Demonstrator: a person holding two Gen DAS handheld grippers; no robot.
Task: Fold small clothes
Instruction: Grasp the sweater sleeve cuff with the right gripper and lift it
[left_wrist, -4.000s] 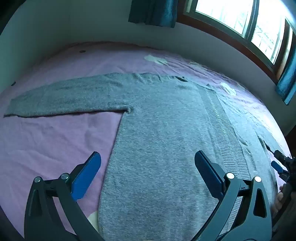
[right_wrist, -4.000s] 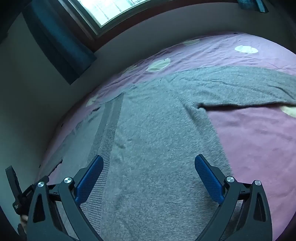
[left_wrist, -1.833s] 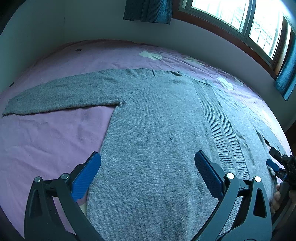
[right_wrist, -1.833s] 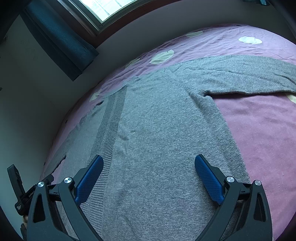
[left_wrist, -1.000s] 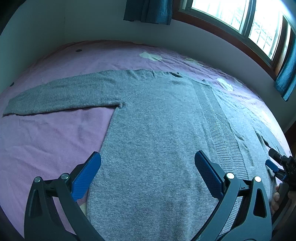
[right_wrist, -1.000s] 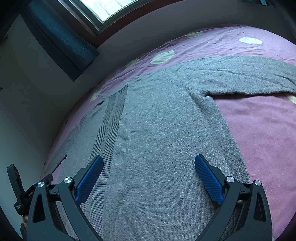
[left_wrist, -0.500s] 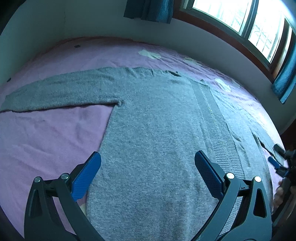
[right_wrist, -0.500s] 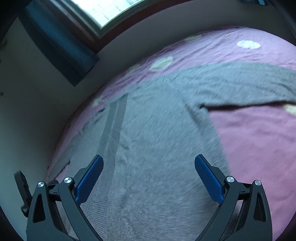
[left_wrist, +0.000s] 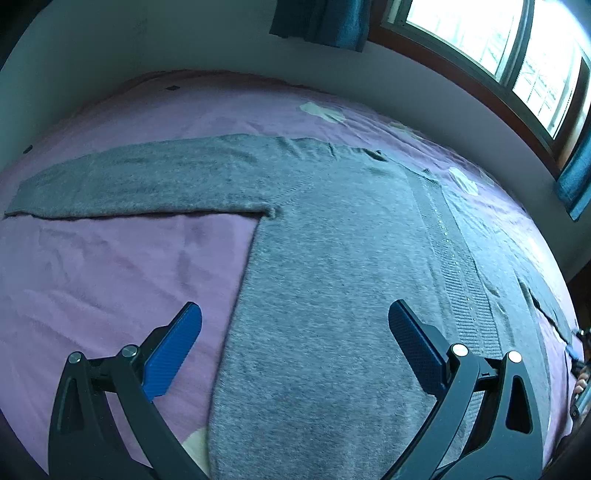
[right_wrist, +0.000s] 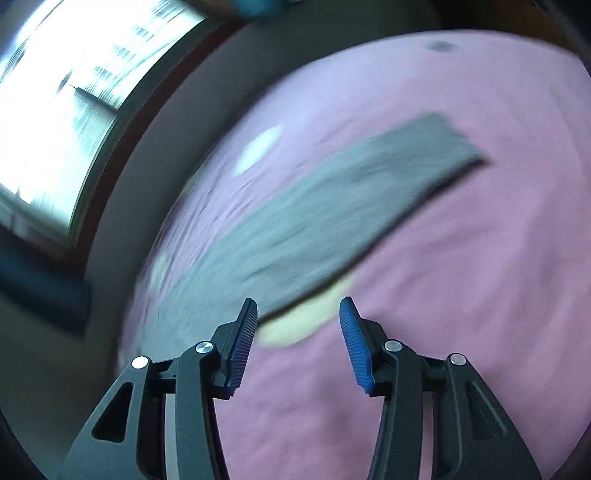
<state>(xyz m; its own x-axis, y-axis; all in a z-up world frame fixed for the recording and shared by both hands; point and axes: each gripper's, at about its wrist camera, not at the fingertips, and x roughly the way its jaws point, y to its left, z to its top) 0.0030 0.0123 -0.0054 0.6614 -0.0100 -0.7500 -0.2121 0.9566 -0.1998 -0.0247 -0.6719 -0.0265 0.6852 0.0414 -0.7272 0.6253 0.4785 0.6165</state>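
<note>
Purple bedsheet (left_wrist: 110, 280) under everything, window (left_wrist: 491, 48) beyond. Spread flat across it, the grey sweater (left_wrist: 332, 295) — body and one outstretched sleeve only in the left wrist view. In the blurred right wrist view, just the other sleeve (right_wrist: 332, 214) over the sheet. Left gripper (left_wrist: 294, 347) spread wide above the hem, nothing clasped. Right gripper (right_wrist: 298, 343) narrower, jaws closing — empty between them.
</note>
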